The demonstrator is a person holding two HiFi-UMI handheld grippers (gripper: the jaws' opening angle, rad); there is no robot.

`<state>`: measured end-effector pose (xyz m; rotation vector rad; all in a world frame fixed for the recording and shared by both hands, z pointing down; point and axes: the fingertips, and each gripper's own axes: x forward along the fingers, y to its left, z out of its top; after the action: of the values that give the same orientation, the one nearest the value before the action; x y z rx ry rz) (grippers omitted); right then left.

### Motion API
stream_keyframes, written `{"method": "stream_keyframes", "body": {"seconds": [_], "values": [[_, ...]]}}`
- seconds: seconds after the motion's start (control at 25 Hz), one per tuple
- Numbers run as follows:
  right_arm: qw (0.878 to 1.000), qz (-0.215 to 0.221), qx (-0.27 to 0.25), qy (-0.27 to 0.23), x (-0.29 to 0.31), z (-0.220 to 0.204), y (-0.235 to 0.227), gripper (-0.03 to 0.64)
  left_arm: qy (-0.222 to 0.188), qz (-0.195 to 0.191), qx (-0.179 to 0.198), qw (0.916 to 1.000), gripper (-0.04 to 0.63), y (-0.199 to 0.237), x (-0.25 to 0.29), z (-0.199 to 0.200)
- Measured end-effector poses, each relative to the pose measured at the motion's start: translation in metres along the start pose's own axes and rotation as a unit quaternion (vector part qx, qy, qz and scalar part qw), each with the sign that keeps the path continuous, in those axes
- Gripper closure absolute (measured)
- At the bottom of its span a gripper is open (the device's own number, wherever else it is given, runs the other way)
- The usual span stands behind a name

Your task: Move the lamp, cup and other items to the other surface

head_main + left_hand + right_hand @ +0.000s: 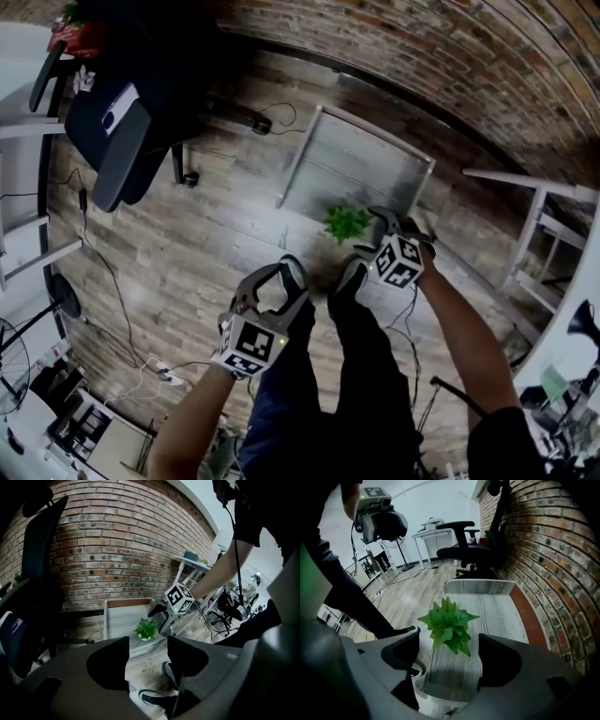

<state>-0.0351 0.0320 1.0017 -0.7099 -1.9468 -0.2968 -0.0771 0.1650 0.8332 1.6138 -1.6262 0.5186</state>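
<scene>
One plant (449,626) stands upright, leaves pointing up

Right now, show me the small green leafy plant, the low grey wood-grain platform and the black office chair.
Plant (449,625): right gripper view, leaf centre.
Platform (497,611): right gripper view, bare top.
Chair (466,551): right gripper view, seat.

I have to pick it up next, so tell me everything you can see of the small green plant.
The plant is a small rosette of bright green pointed leaves, plastic-looking, upright, standing on the low grey wood-grain platform beside the brick wall. A pale pot barely shows beneath. The right claw is open before it; no claw touches it.
</scene>
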Motion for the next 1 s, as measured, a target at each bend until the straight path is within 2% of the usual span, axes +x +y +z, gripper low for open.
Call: {"method": "stream_keyframes", "body": {"seconds": [0.2,0.6,0.68,0.76,1.0], "values": [[0.999,0.014,-0.027,0.015,0.032,-0.011,0.001,0.198,-0.009,0.010,-0.017,0.9998,0.348,0.010,0.010,-0.013],[0.997,0.031,-0.071,0.006,0.081,-0.002,0.001,0.195,-0.026,0.027,-0.039,0.9985,0.348,0.035,0.015,-0.031],[0.996,0.035,-0.076,0.017,0.087,-0.003,0.003,0.241,-0.023,0.027,-0.049,0.9981,0.348,0.037,0.014,-0.035],[0.997,0.027,-0.075,0.020,0.088,-0.003,0.002,0.324,-0.025,0.026,-0.052,0.9980,0.350,0.038,0.012,-0.037],[1.000,-0.003,-0.024,-0.006,0.066,0.009,-0.003,0.331,-0.034,0.028,-0.043,0.9981,0.351,0.037,-0.002,-0.030]]}}
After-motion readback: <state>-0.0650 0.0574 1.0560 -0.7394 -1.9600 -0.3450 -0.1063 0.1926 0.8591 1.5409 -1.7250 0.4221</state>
